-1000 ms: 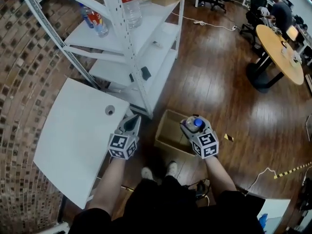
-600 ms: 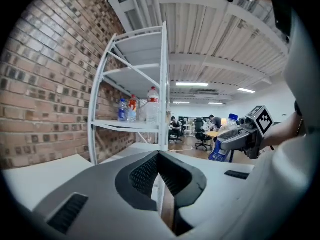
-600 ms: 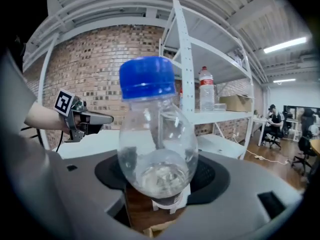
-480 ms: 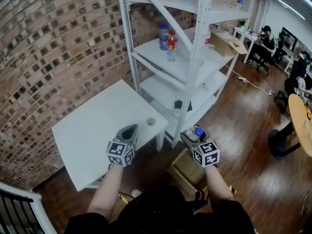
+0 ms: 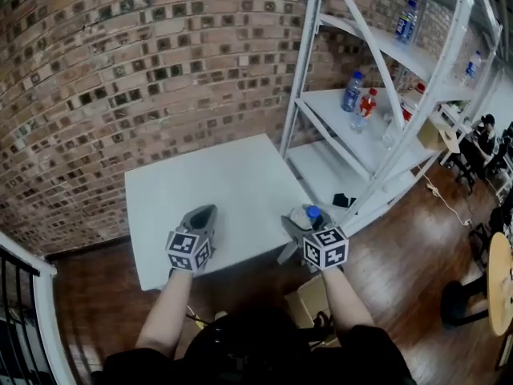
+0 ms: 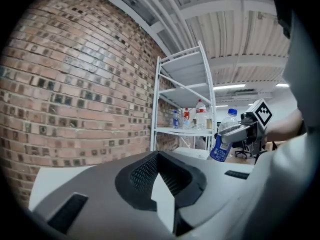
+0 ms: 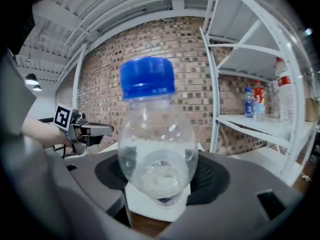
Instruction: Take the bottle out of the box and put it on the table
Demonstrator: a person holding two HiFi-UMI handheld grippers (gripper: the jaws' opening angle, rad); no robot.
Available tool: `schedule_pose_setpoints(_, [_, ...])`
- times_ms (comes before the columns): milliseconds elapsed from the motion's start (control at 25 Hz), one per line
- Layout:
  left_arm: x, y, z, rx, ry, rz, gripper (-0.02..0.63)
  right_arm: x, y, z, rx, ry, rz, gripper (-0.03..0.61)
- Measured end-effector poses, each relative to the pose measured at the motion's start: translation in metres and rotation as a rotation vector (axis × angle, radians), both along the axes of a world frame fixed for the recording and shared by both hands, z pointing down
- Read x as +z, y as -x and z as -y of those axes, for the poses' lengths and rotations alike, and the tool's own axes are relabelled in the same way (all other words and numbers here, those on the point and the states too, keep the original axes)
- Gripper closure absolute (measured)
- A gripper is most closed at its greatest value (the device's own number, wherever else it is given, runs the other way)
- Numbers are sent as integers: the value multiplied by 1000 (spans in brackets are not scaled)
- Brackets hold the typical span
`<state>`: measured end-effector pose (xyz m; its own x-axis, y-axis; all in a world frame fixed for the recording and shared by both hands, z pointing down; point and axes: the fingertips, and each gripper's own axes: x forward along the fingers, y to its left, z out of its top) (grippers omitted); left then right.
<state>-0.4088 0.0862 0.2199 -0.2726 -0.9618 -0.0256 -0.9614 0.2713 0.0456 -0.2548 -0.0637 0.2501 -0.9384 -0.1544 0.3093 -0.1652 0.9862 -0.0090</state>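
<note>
The bench (image 5: 210, 189) lies ahead, with the box (image 5: 309, 293) on the floor below its near edge. This looks like the carry step; next, lower the load upright. The left gripper (image 5: 202, 215) is clenched and empty. The right gripper's (image 5: 298, 220) fingers grasp the bottle (image 5: 311, 214), cap up, by the bench's near right corner.

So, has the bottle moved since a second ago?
Yes. The bottle, held in the right tool, has gone from above the box to the near edge of the white table.

Brick wall (image 5: 120, 70), dark wood floor (image 5: 413, 235), white metal shelving (image 5: 325, 111).
</note>
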Motion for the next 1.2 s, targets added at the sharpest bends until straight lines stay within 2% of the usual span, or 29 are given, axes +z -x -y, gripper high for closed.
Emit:
schedule_pose_setpoints(160, [-5,54,-64,-138,-55,-53,621,7,69,-33,-98,2,-43,262])
schedule_pose_setpoints(360, [-2,103,-147,-282,-52,-43,621,29,148,-80,-195,35,-101,262])
schedule_pose_setpoints(680, [28,142,-226,-458,-12,-81,621,56,232,-145,-365,-5,-168,262])
schedule_pose_setpoints(880, [41,152,-240,-537,16,-97,621,82,261,-161,-460,-15,-219,262])
schedule_pose_setpoints(1200, [49,167,-226,-575,59,-144,621,107,291,-161,-531,-16,-294,262])
